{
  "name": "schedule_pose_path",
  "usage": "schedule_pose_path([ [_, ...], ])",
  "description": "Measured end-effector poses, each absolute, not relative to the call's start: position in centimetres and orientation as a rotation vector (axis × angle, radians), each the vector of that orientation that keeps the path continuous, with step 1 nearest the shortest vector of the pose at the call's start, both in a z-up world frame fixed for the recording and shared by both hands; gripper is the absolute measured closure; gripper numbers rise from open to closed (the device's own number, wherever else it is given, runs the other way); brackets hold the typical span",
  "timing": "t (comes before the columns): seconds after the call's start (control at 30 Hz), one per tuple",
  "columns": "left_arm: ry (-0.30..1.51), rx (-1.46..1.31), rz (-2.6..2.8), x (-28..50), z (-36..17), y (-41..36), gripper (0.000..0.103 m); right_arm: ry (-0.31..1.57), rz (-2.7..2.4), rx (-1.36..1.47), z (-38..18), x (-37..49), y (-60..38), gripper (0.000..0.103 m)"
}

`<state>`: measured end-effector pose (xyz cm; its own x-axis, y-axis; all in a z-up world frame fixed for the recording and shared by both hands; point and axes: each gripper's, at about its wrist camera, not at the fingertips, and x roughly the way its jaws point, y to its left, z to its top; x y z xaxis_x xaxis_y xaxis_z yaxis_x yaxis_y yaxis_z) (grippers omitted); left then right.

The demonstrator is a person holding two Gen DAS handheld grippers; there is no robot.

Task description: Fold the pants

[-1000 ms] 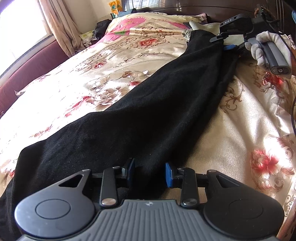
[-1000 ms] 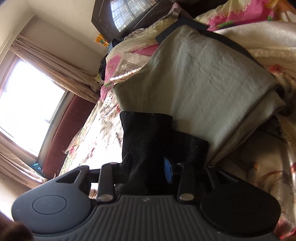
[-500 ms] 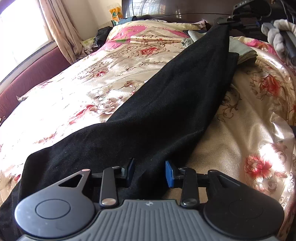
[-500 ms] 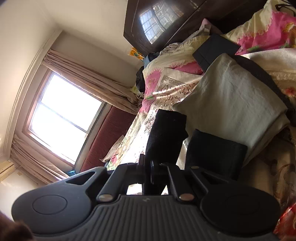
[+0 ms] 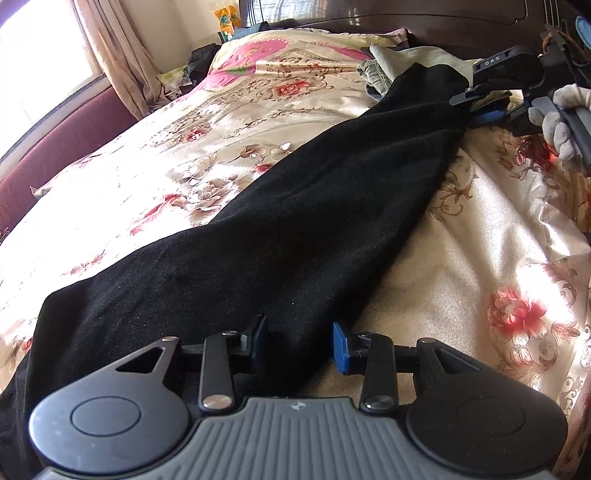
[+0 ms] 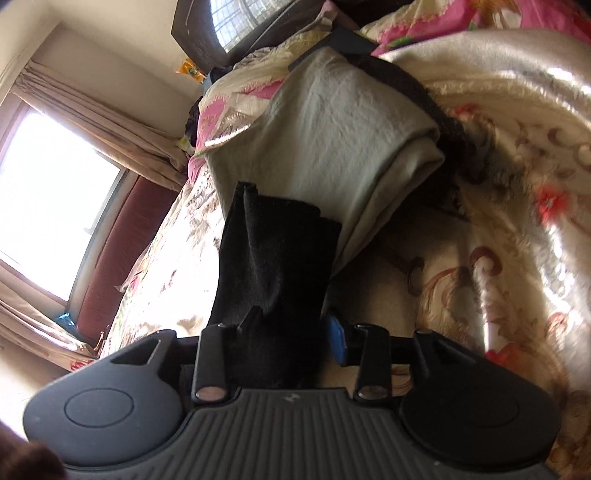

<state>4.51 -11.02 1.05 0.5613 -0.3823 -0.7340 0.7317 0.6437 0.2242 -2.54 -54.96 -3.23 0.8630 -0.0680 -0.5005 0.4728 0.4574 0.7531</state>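
Change: half a second ago the right gripper held the far pants end lifted and pinched tight; it has come back down toward the bed, and its jaws now stand apart with cloth between them.
Left gripper: nearest of all, jaws apart, straddling the near right edge of the pants; I cannot tell whether the pads press the cloth.
Pants: black, laid long across the floral bedspread, from the near left to the far right.
Right gripper, own view: the leg ends lie between the spread jaws; a real grip is not shown.
Far end: the leg ends lie against a pale folded cloth, with pillows and the headboard beyond.
Risk: if either gripper lifts with the jaws this loose, the cloth would likely slip out and the fold would sag or skew; the leg ends could also drag the pale cloth along.
Containers: none in view.
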Motion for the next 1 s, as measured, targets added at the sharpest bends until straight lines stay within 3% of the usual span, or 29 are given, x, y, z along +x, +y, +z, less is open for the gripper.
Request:
schedule_pose_path([
  [0.2,0.704,0.563,-0.693,4.5,1.1,-11.0,0.051,0.437,-0.261,1.151,-6.6,1.8,-54.1,0.061],
  [0.23,0.703,0.562,-0.69,4.5,1.2,-11.0,0.051,0.433,-0.269,1.152,-6.4,1.9,-54.1,0.071],
  [0.27,0.702,0.56,-0.688,4.6,1.3,-11.0,0.051,0.426,-0.264,1.162,-6.1,1.8,-54.1,0.093],
  [0.37,0.692,0.54,-0.691,4.6,1.8,-10.6,0.05,0.314,-0.166,1.298,-4.1,-0.4,-54.4,0.094],
  [0.47,0.714,0.519,-0.688,4.8,1.4,-10.3,0.043,0.24,-0.164,1.166,-0.6,-2.3,-53.7,0.094],
  [0.63,0.726,0.517,-0.677,4.9,0.9,-10.4,0.043,0.427,-0.281,1.127,-3.6,0.3,-53.9,0.094],
  [0.73,0.707,0.494,-0.694,4.8,1.8,-10.2,0.043,0.349,-0.239,1.199,-4.2,-0.1,-54.2,0.088],
  [0.83,0.73,0.486,-0.696,5.4,1.2,-10.8,0.042,0.33,-0.237,1.292,-5.8,0.1,-55.4,0.07],
  [0.9,0.755,0.49,-0.702,5.5,0.2,-11.5,0.042,0.31,-0.235,1.344,-6.0,0.0,-55.9,0.075],
  [0.93,0.751,0.496,-0.699,5.3,-0.1,-11.8,0.042,0.289,-0.224,1.347,-5.5,-0.3,-55.8,0.089],
  [1.0,0.729,0.487,-0.727,4.8,0.1,-12.3,0.043,0.279,-0.19,1.308,-3.7,-0.8,-55.3,0.093],
])
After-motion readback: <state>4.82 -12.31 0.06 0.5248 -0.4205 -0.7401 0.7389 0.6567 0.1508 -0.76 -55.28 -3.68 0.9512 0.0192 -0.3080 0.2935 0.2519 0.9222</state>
